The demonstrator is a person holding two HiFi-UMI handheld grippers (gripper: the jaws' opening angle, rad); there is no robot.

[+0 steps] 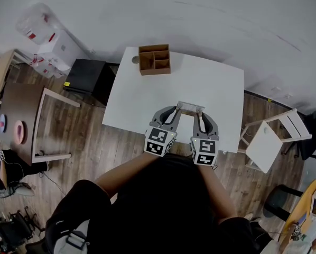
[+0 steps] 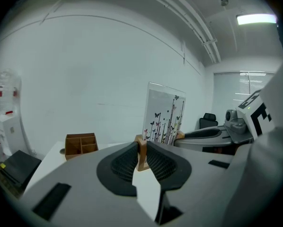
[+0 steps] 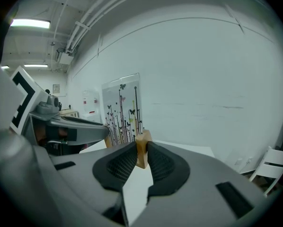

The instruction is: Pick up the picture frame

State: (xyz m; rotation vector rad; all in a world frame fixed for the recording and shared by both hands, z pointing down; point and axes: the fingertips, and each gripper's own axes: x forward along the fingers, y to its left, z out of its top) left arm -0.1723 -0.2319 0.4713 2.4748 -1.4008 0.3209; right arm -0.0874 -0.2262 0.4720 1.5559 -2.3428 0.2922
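- A white rectangular surface (image 1: 211,83) sits at the centre of the head view on a wood-plank floor (image 1: 89,136). A white chair (image 1: 269,142) stands at its right, and a pale wall fills the top of the frame.
- A brown wooden organiser (image 1: 154,59) with open compartments stands at the surface's upper edge.
- Both forearms reach forward from the bottom centre, side by side. The left gripper (image 1: 174,111) and right gripper (image 1: 200,116) angle slightly toward each other.
- The picture frame (image 1: 190,108) stands upright between them near the lower edge of the surface, well apart from the organiser.
- It is a thin pale panel (image 2: 164,117) printed with dark stems and butterflies, set in small wooden foot blocks.
- The left jaws, with ribbed black pads, are clenched on the foot block (image 2: 141,151) at one end.
- The right jaws are clamped on the foot block (image 3: 142,148) at the other end.
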